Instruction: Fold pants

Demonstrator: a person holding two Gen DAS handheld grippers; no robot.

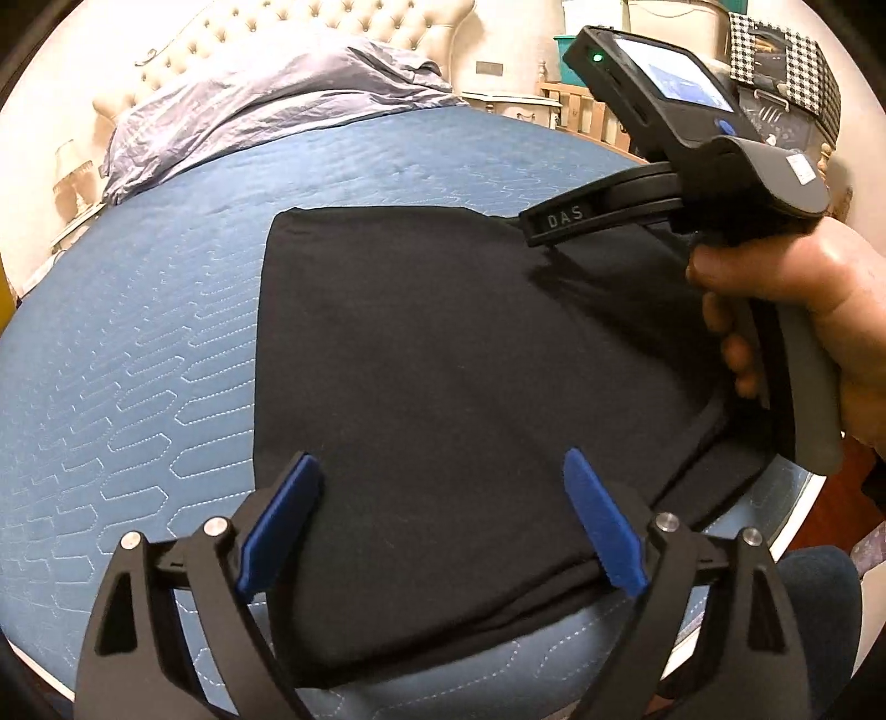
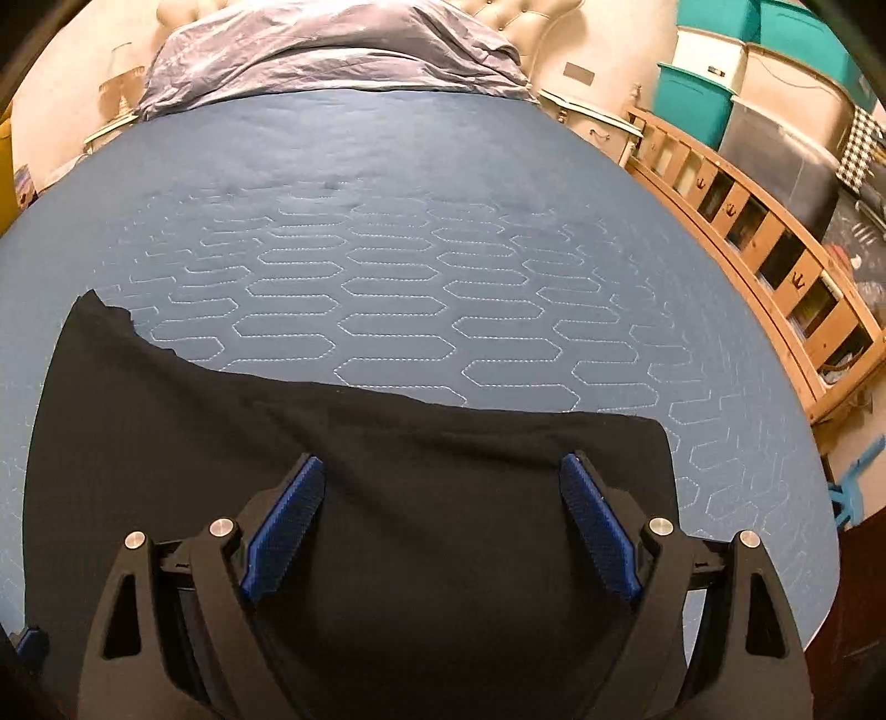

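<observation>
Pants, black, folded flat on the blue quilted bed, near the front edge. Long axis runs approx 9 to 3 o'clock in the right wrist view. Left gripper w/ jaws spread wide over the fabric, right gripper same, nothing pinched. Teal storage bins at 1 o'clock, contents can't tell.

Black pants are showing as matt, soft knit cloth. The bed beneath is wearing a blue quilted cover with pale stitched lines and a faint sheen. A crumpled grey-lilac duvet is looking silky. The left hand-held gripper is showing matt black plastic, ribbed blue pads and shiny metal pins. A side rail is looking like bare wood.
</observation>
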